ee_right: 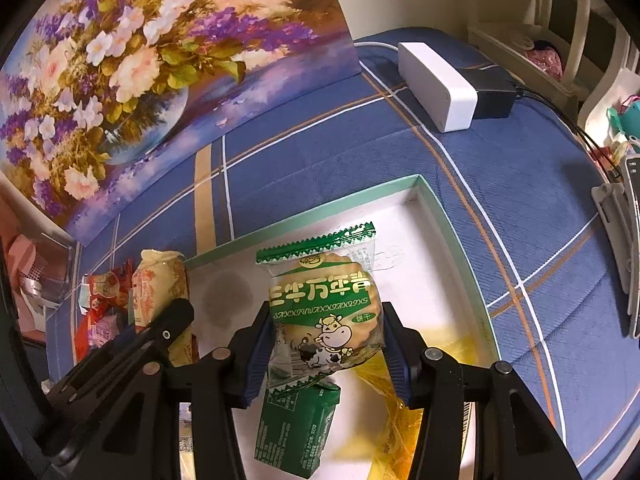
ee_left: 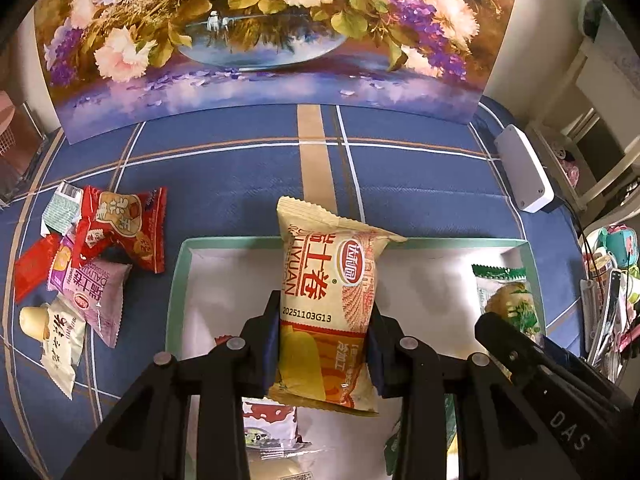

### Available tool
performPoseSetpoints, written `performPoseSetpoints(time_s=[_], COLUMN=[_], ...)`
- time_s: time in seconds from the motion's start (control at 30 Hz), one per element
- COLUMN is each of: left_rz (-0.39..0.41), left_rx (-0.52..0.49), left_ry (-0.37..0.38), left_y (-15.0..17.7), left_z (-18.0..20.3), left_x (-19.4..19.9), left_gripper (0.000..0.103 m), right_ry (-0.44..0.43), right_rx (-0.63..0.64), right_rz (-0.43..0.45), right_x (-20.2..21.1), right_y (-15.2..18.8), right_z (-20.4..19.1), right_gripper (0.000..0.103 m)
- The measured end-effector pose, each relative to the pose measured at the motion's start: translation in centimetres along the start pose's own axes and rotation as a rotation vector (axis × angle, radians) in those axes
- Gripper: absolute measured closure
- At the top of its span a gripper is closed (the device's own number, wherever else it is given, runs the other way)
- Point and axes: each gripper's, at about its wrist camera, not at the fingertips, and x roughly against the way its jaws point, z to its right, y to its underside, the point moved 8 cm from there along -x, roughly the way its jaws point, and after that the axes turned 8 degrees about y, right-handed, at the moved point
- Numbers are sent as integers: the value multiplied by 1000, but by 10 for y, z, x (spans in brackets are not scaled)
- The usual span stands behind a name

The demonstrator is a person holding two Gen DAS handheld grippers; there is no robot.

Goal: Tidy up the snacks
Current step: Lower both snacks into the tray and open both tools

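Note:
My left gripper [ee_left: 325, 330] is shut on a yellow and orange cake roll packet [ee_left: 328, 300] and holds it above the white box with a teal rim [ee_left: 178, 280]. My right gripper [ee_right: 324, 326] is shut on a green and clear biscuit packet [ee_right: 326, 304] over the same box [ee_right: 452, 236]. The biscuit packet also shows in the left wrist view [ee_left: 508, 300], and the roll packet in the right wrist view [ee_right: 160, 284]. In the box lie a green packet [ee_right: 296, 428], a yellow wrapper [ee_right: 394, 412] and a red and white packet [ee_left: 270, 420].
Several loose snack packets lie on the blue checked cloth left of the box, among them a red one [ee_left: 120, 228] and a purple one [ee_left: 94, 296]. A flower painting [ee_left: 260, 32] stands at the back. A white device [ee_right: 436, 84] lies at the right.

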Motion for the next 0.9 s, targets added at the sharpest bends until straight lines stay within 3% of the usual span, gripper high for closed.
performPoseSetpoints(time_s=[0.23, 0.27, 0.37, 0.73, 0.83, 0.9], left_rz=[15, 16, 17, 41, 58, 70], left_rx=[-17, -20, -8, 16, 37, 54], left_ry=[-3, -2, 4, 20, 11, -13], left_y=[1, 1, 3, -2, -7, -8], left_z=[-1, -1, -3, -10, -17, -24], left_x=[3, 4, 6, 29, 38, 40], left_gripper=[65, 63, 39, 37, 26, 22], right_ry=[16, 19, 59, 68, 73, 77], right_rx=[16, 15, 20, 52, 59, 65], right_rz=[5, 7, 16, 43, 53, 55], right_x=[1, 1, 4, 18, 21, 23], right_y=[0, 0, -3, -11, -13, -14], right_z=[-2, -2, 1, -3, -5, -6], right_gripper=[48, 47, 44, 40, 29, 29])
